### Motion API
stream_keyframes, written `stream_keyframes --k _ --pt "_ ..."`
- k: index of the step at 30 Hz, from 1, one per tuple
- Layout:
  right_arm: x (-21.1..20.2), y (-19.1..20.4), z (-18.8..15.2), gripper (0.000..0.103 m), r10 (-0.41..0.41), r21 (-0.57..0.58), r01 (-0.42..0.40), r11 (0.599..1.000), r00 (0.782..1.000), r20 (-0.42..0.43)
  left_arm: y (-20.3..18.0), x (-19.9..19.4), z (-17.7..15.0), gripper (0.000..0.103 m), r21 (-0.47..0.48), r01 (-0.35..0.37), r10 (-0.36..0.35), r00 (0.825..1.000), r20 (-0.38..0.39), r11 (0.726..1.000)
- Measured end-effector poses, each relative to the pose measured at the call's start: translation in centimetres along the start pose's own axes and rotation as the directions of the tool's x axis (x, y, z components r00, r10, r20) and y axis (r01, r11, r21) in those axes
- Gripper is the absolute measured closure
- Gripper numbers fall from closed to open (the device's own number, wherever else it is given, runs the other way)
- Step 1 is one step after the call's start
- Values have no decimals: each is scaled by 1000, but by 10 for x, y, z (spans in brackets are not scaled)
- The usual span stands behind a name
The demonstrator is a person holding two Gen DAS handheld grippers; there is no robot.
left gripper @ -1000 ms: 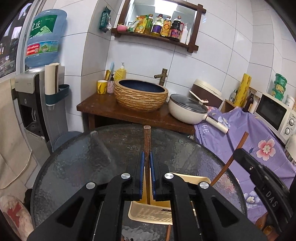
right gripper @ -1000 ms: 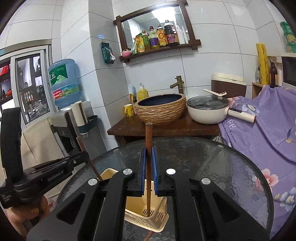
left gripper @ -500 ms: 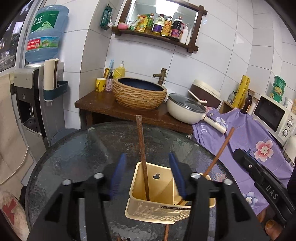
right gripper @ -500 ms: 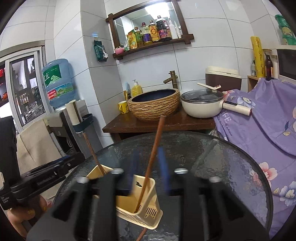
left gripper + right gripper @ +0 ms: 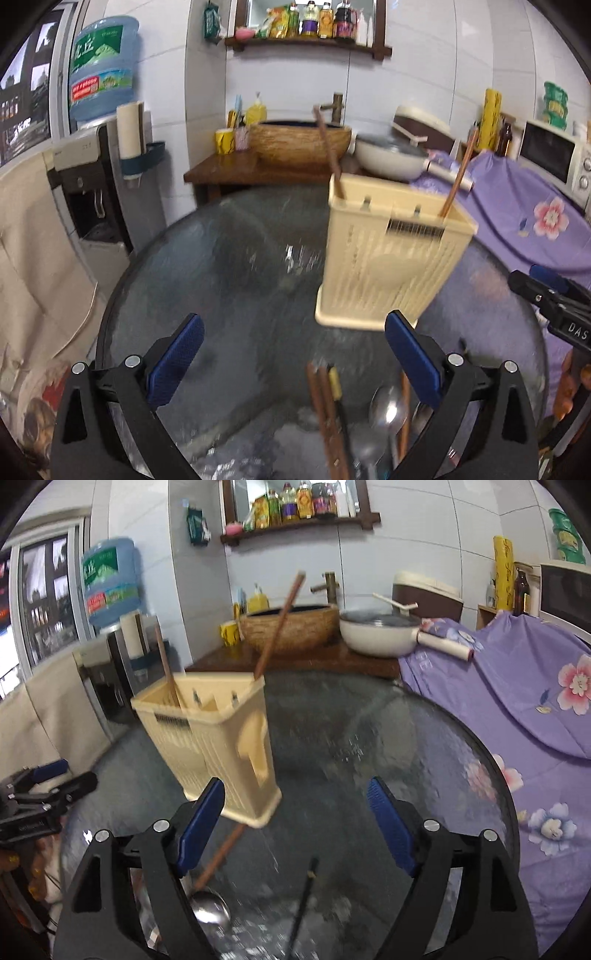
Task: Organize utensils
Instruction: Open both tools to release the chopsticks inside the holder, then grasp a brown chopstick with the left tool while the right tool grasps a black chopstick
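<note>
In the left wrist view, the left gripper (image 5: 293, 354) is wide open and holds nothing. The cream utensil basket (image 5: 388, 258) stands on the glass surface (image 5: 229, 266) ahead to its right, with two chopsticks (image 5: 328, 147) inside. Loose chopsticks and a spoon (image 5: 386, 410) lie near the gripper.

In the right wrist view, the right gripper (image 5: 295, 827) is also open, the basket ahead-left. One second ago both grippers were clamped on chopsticks above the basket.

Beyond the wide-apart jaws of the left gripper (image 5: 293, 363), a cream utensil holder (image 5: 391, 258) stands on the glass surface (image 5: 229, 266) holding two chopsticks (image 5: 328, 147), while loose chopsticks (image 5: 325, 402) and spoons (image 5: 386, 410) lie between the jaws.
</note>
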State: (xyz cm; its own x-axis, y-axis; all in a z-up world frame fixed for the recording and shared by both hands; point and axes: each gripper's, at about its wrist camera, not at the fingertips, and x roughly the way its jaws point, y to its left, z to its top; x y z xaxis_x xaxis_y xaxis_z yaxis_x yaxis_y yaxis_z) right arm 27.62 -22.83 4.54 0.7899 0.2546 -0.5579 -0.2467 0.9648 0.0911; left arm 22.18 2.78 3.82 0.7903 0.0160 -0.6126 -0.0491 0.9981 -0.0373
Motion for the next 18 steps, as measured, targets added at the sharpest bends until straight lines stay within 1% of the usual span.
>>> stream_keyframes --k 1,2,3,4,6,8,10,12,14,18 --pt "1 -1 -11 24 -16 -14 16 1000 1000 -18 3 2 -8 9 2 -11 11 1000 -21 1000" --pt "2 -1 -21 24 -32 -20 31 999 999 -33 6 5 -17 17 1 -18 18 999 -46 1000" --pt "4 -3 -29 24 -43 -21 42 999 998 -49 9 9 -26 28 -5 -17 17 997 -77 1000" --pt "6 -6 -39 24 -48 -15 47 999 996 -72 12 11 -32 33 -15 -11 9 995 -98 1000" --pt "10 -12 -56 24 -47 7 48 999 992 -117 17 18 -48 47 -50 22 -29 988 -154 999" --pt "14 -16 -71 24 -36 27 41 999 986 -161 19 21 -59 53 -65 41 -53 981 -187 997" --pt "16 -17 -84 25 -45 30 52 998 981 -188 20 23 -66 59 -78 50 -65 977 -203 996" --pt "17 -16 -92 31 -51 30 58 998 977 -205 18 24 -70 65 -93 65 -84 973 -213 993" --pt "16 -14 -99 32 -42 32 50 998 976 -215 14 22 -72 66 -106 88 -110 970 -216 990" --pt "12 -7 -105 32 -55 22 61 998 976 -211 4 21 -75 66 -88 106 -123 968 -217 990"
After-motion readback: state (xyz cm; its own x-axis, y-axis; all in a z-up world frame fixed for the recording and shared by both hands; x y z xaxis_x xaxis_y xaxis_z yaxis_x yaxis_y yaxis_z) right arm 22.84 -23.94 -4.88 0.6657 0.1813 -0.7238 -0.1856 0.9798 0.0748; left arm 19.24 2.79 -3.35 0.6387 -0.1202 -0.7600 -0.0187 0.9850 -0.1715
